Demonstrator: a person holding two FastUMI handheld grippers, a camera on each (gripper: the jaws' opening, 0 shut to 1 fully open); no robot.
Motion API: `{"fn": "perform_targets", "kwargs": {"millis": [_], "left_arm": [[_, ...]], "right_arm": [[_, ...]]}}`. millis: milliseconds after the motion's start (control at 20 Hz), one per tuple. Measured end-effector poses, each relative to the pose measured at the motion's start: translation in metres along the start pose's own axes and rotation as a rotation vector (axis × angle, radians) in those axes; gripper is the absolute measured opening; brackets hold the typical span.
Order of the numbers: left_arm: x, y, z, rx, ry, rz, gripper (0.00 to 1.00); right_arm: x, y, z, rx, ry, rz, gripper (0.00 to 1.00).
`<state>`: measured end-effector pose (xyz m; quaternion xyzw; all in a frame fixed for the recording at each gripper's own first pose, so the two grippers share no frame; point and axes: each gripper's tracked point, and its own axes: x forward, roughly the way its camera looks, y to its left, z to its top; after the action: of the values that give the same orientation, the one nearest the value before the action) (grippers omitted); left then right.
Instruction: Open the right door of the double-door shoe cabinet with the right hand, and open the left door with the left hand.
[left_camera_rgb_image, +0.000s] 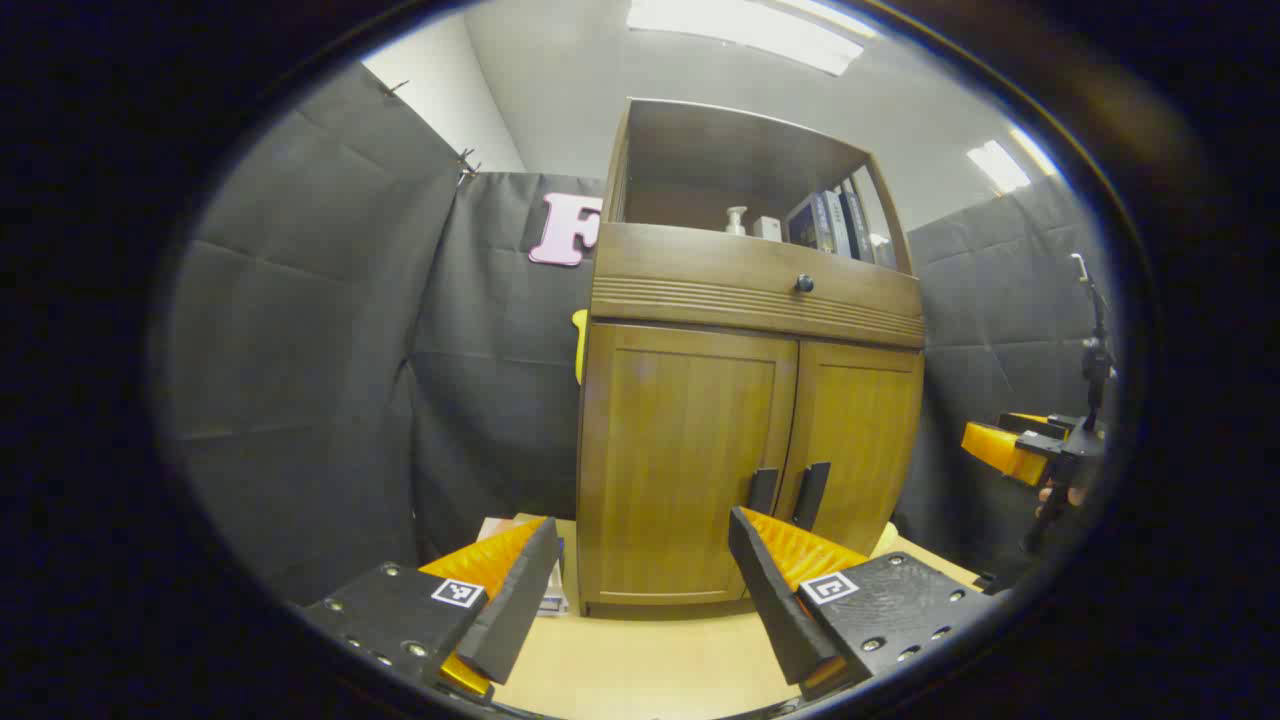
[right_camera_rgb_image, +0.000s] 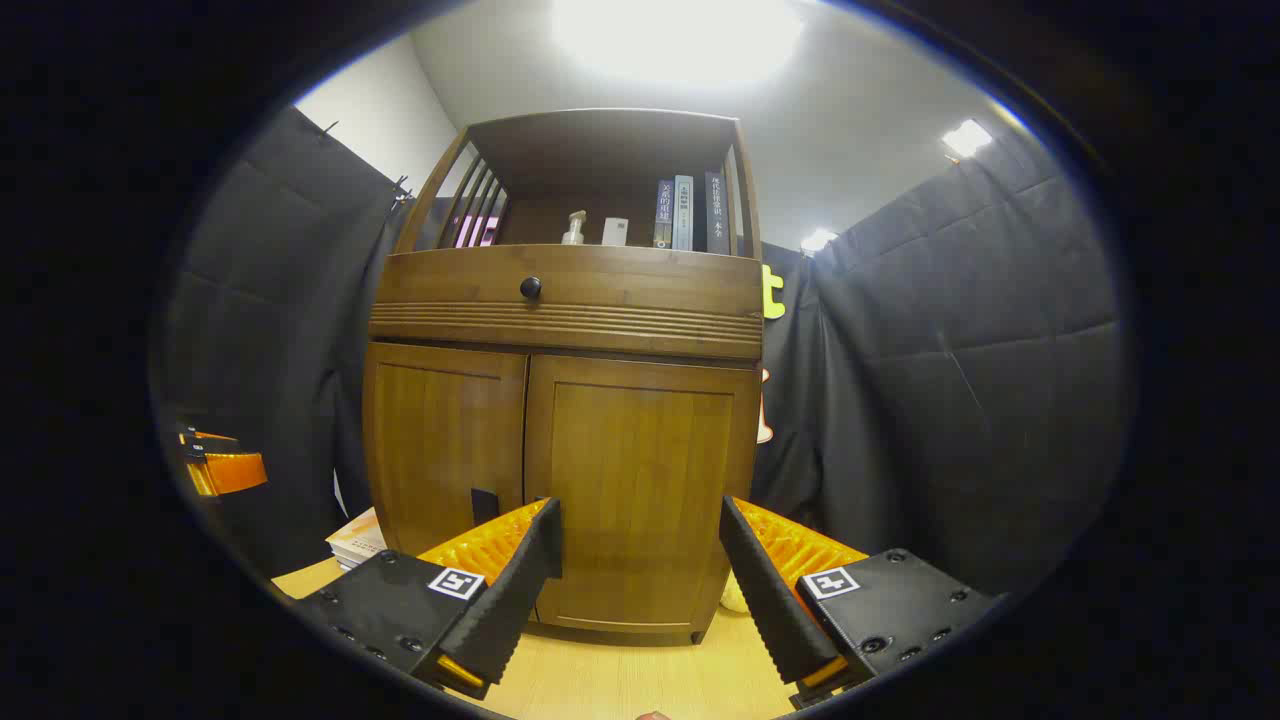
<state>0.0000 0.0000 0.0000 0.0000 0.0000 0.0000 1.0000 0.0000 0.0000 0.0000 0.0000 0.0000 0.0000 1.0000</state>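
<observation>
Both doors of your shoe cabinet (left_camera_rgb_image: 750, 400) are closed, and both tongs hang in front of it with fingers apart.

Your left tongs (left_camera_rgb_image: 645, 580) hold nothing and point at the left door (left_camera_rgb_image: 680, 450), short of the two dark handles (left_camera_rgb_image: 810, 493) at the seam between the doors. Your right tongs (right_camera_rgb_image: 640, 575) are spread and empty too, aimed at the right door (right_camera_rgb_image: 640, 480), not touching it. The cabinet stands on the pale worktop (right_camera_rgb_image: 640, 680), with a knob (right_camera_rgb_image: 530, 288) on the drawer (right_camera_rgb_image: 600, 290) above the doors and books (right_camera_rgb_image: 685, 213) and a pump bottle (right_camera_rgb_image: 574, 228) on the open shelf. A stack of papers (right_camera_rgb_image: 355, 540) lies by the cabinet's left side.
</observation>
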Motion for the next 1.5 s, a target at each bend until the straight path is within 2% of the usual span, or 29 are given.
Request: {"fn": "perform_targets", "kwargs": {"millis": [100,400,600,700,750,1000,1050,1300,1500], "left_arm": [[-0.001,-0.002,0.000,-0.009,-0.002,-0.005,1.00],[-0.010,0.006,0.001,-0.006,-0.006,-0.008,1.00],[-0.019,0.020,-0.003,0.002,-0.001,0.022,0.98],[-0.025,0.024,-0.010,0.013,0.008,0.038,0.98],[-0.027,0.025,-0.015,0.014,0.015,0.044,0.98],[-0.043,0.023,-0.029,-0.024,0.036,0.060,1.00],[-0.046,0.024,-0.031,-0.023,0.037,0.069,1.00],[-0.063,0.030,-0.045,-0.024,0.056,0.136,1.00],[-0.073,0.031,-0.048,-0.039,0.065,0.179,1.00]], "right_arm": [[-0.001,0.001,0.000,0.000,0.003,0.000,1.00],[-0.002,0.014,0.002,0.034,0.012,0.032,0.97],[0.003,0.024,0.000,0.050,0.014,0.047,1.00],[0.007,0.027,-0.001,0.036,0.016,0.055,0.97],[0.008,0.028,-0.002,0.028,0.018,0.059,1.00],[0.017,0.038,-0.003,0.039,0.035,0.084,0.97],[0.019,0.040,-0.005,0.034,0.041,0.088,1.00],[0.036,0.060,-0.012,0.012,0.053,0.146,0.97],[0.053,0.082,-0.024,0.053,0.088,0.198,0.98]]}}
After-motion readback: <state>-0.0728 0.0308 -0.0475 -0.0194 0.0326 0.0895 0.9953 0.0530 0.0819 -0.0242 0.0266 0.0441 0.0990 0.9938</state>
